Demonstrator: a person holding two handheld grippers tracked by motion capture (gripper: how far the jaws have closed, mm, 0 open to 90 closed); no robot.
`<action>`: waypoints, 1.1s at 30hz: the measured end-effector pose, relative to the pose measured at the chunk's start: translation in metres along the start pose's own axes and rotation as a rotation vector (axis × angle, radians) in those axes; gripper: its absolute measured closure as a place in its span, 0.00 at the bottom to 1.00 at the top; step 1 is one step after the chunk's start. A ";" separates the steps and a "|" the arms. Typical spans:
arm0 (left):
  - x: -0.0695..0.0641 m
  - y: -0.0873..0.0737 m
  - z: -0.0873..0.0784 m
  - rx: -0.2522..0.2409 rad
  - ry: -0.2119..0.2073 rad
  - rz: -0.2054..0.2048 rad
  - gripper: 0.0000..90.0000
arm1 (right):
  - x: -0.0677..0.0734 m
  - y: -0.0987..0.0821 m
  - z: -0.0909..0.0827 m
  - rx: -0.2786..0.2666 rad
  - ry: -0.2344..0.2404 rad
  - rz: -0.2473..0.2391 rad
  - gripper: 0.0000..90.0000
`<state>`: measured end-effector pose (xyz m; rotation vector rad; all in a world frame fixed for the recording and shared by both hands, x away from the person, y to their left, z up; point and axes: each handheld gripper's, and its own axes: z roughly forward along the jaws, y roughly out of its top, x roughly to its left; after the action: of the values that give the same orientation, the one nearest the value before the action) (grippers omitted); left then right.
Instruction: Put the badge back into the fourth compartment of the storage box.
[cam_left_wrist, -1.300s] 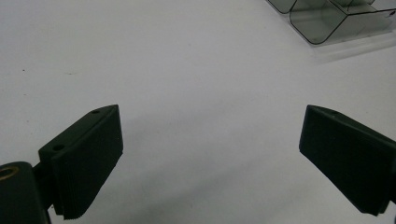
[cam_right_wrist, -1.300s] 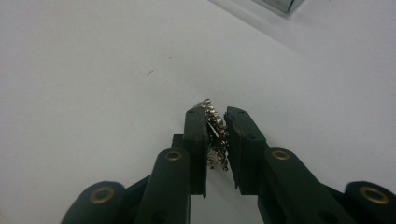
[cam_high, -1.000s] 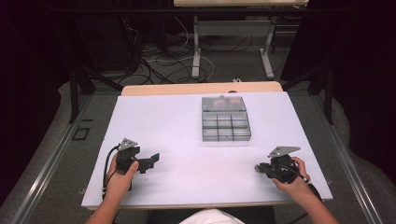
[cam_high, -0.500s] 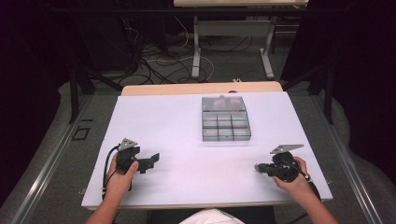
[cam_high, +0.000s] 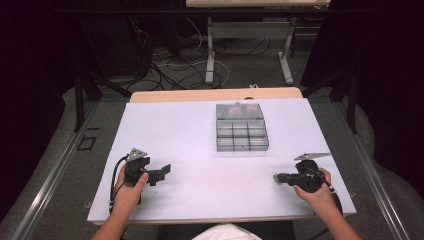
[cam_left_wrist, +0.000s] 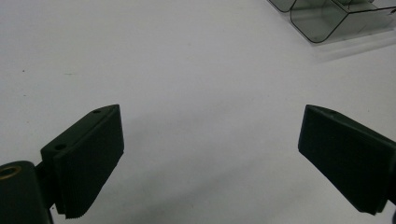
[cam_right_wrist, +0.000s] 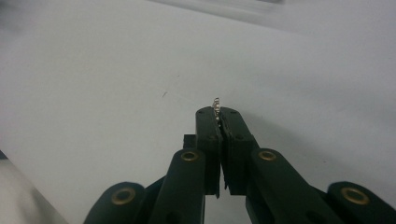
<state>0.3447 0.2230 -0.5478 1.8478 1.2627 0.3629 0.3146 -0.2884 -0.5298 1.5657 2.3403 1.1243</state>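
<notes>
The clear compartment box (cam_high: 241, 127) sits toward the far middle of the white desk (cam_high: 190, 125), its back section holding something reddish that is too blurred to identify. Near and to the left of the box, well apart from it, the left hand-held gripper (cam_high: 161, 172) rests in the person's left hand (cam_high: 131, 189) with its jaws spread wide and nothing between them; in the left gripper view a corner of the box (cam_left_wrist: 327, 18) shows beyond them. Near and to the right of the box, also well apart from it, the right hand-held gripper (cam_high: 278, 177) is clenched, and in the right gripper view its tips (cam_right_wrist: 218, 114) pinch a tiny silvery metal piece (cam_right_wrist: 216, 103) that sticks up just above them.
</notes>
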 end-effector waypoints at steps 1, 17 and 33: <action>0.000 0.000 0.000 0.001 0.001 0.000 0.07 | -0.001 0.000 0.000 -0.002 0.008 0.009 0.97; -0.001 0.000 0.001 0.004 -0.002 -0.005 0.08 | -0.017 0.002 -0.008 -0.084 0.008 0.215 0.97; 0.000 0.000 0.000 0.004 0.000 0.000 0.08 | -0.024 0.002 -0.011 -0.116 -0.041 0.284 0.97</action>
<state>0.3450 0.2231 -0.5484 1.8510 1.2641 0.3612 0.3217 -0.3143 -0.5278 1.9001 2.0313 1.2436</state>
